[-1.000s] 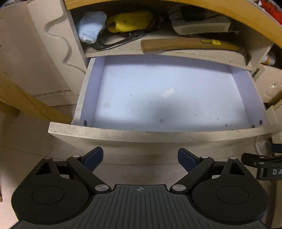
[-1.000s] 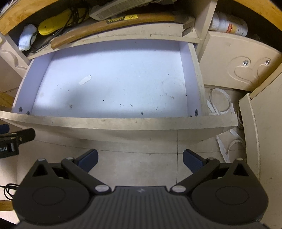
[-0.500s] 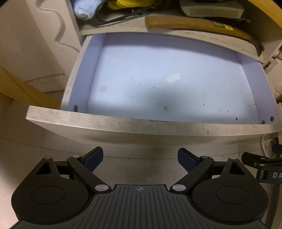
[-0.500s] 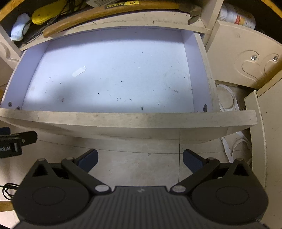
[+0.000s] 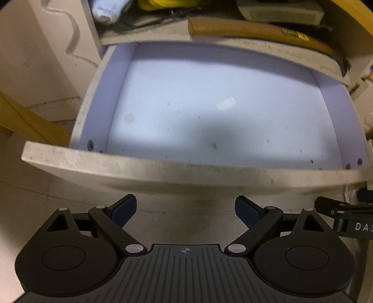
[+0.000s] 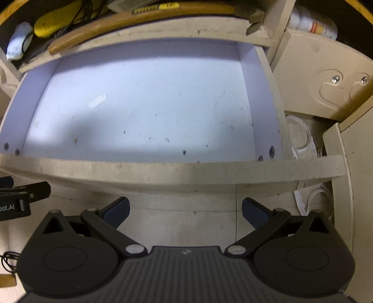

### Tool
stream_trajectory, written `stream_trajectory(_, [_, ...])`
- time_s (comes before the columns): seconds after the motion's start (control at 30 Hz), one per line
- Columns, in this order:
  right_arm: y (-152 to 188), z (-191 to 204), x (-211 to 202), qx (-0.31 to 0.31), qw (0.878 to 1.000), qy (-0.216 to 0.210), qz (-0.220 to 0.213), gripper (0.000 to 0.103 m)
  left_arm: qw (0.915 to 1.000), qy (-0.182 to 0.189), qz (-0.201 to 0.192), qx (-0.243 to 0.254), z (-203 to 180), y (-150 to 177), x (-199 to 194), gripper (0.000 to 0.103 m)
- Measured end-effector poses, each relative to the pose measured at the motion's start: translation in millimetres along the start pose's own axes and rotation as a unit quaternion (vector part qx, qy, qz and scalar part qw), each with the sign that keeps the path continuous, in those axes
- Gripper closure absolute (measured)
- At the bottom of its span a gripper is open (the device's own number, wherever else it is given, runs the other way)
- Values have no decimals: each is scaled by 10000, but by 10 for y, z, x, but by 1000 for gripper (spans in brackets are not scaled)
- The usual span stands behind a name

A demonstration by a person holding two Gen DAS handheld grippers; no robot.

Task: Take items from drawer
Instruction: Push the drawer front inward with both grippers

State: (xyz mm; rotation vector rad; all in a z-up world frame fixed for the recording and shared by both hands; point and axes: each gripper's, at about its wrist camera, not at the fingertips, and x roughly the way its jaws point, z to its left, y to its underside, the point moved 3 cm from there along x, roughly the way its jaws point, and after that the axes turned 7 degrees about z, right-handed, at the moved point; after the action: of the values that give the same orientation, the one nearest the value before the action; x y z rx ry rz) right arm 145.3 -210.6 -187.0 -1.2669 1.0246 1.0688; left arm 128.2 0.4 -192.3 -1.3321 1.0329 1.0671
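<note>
A pulled-out drawer with a beige front panel (image 5: 186, 170) and white inside lies ahead in both views; its front panel also shows in the right wrist view (image 6: 177, 167). Its floor holds only specks and a small white scrap (image 5: 225, 103), also seen in the right wrist view (image 6: 98, 100). My left gripper (image 5: 185, 208) is open and empty, just in front of and above the front panel. My right gripper (image 6: 185, 209) is open and empty, likewise short of the front panel.
The shelf above the drawer holds a wooden-handled hammer (image 5: 256, 32), a yellow power tool (image 6: 56, 21), a white cloth (image 5: 107, 10) and a grey box (image 5: 279, 11). White straps (image 6: 303, 139) lie on the floor right of the drawer. A cabinet door (image 6: 326, 88) stands at right.
Both grippers have moved closer to the drawer and look further down into it. The shelf items have slid towards the top of the views. The jaws stay open.
</note>
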Motion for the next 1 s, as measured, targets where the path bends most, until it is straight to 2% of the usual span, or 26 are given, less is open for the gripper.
stream_trajectory(0.37, [-36,-7,-20,71,9999,35,-62,0,10000,-33,-24,76,-2,-20,-7,10])
stream_trajectory(1.0, [21,14,-18,24,9992,127,-383,0,9994,-105,-316,46,-21,22,-22,10])
